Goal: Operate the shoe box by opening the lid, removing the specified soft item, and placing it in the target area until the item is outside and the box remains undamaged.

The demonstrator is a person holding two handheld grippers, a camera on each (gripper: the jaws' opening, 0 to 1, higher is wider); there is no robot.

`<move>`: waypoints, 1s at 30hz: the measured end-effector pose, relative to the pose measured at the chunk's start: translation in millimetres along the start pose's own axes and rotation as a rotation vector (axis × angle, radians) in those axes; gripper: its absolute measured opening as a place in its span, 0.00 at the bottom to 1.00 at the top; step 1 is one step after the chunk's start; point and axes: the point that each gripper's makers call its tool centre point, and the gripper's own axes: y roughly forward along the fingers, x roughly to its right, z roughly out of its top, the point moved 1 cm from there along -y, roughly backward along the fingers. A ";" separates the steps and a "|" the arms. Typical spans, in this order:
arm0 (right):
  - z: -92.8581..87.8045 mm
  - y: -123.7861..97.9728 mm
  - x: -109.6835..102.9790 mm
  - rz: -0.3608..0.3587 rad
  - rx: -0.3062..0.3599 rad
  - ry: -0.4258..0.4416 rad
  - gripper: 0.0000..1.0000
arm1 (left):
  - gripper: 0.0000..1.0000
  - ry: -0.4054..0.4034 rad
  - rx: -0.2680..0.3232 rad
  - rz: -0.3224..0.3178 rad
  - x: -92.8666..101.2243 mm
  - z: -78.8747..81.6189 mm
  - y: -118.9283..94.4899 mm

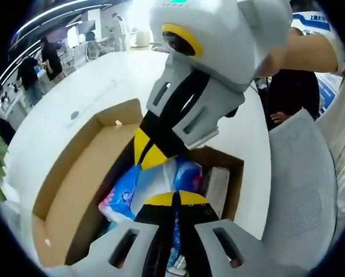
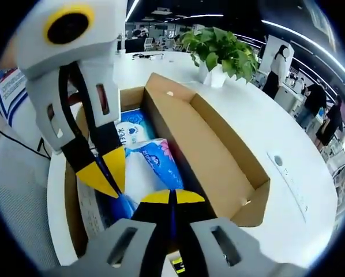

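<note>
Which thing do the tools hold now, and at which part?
Both the left tool and right tool pinch the blue-and-white soft pack at its top edge.

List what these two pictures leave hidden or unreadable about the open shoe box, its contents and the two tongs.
- Left gripper view: the shoe box floor, hidden by the soft packs and both tongs.
- Right gripper view: print on the soft packs, too small and blurred.
- Both views: the left tongs and right tongs meet the packs, but the overlap hides whether either grips.
</note>
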 end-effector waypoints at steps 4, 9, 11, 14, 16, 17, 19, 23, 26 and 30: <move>8.6 -3.6 -1.8 0.005 0.025 -0.006 0.00 | 0.00 -0.013 0.011 0.007 -0.6 -1.3 -6.4; 16.0 -7.2 -2.8 0.006 0.034 -0.019 0.00 | 0.00 -0.025 0.029 0.014 0.6 1.6 -16.0; 19.9 -9.6 -3.3 0.008 0.043 -0.023 0.00 | 0.00 -0.020 0.033 0.020 1.3 2.7 -20.2; 25.8 -13.4 -3.6 0.009 0.052 -0.029 0.00 | 0.00 -0.014 0.042 0.024 3.1 6.4 -26.6; 29.7 -16.9 -3.3 0.004 0.056 -0.034 0.00 | 0.00 -0.009 0.049 0.029 3.9 9.4 -30.2; 31.9 -19.4 -3.1 0.002 0.061 -0.035 0.00 | 0.00 -0.009 0.052 0.031 4.5 11.4 -32.2; 34.9 -23.4 -2.4 -0.001 0.067 -0.040 0.00 | 0.00 -0.008 0.059 0.033 5.9 14.6 -34.8; 38.6 -31.0 0.1 -0.009 0.075 -0.041 0.00 | 0.00 0.003 0.078 0.041 8.7 22.6 -40.6; 43.6 -38.6 2.5 -0.012 0.089 -0.030 0.00 | 0.00 0.004 0.089 0.040 12.2 28.6 -46.0; 49.1 -46.6 4.3 -0.010 0.103 -0.018 0.00 | 0.00 0.007 0.111 0.042 15.0 38.2 -52.9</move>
